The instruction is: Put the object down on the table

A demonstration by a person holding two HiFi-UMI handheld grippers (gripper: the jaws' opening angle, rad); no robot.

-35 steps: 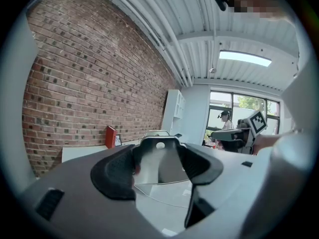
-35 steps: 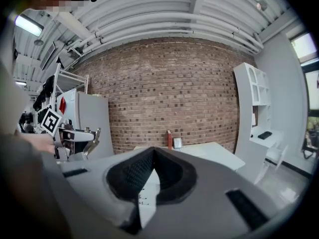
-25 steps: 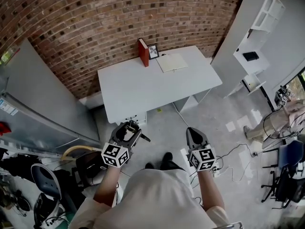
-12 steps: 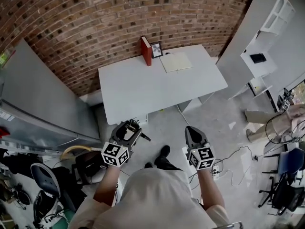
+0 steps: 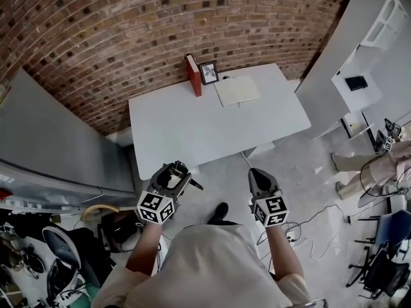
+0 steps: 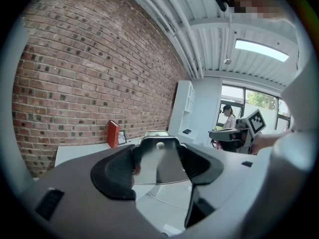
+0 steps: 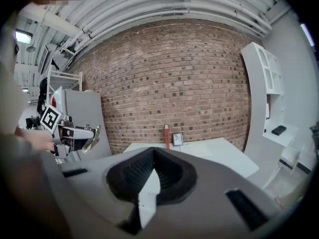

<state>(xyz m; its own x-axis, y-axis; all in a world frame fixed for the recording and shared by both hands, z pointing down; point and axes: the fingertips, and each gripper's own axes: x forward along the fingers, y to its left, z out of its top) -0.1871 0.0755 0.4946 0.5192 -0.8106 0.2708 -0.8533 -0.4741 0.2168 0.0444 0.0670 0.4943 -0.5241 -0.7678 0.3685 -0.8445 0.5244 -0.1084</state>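
The shiny object [image 6: 160, 167] is not on the table [image 5: 192, 127] yet. It is in the air, just short of the table's near edge, held by the left gripper [image 5: 173, 172].

To do this well, I think the person should bring it over the bare near part of the table, away from the red book [image 5: 192, 76] at the far edge. Then lower it till it rests flat, and only then let go.

The left claw's jaws stand wide and squeeze the object from both sides. It looks like metal or glass, but I cannot tell what it is. The right gripper [image 7: 152, 156] has its jaws pressed together, with nothing in them.
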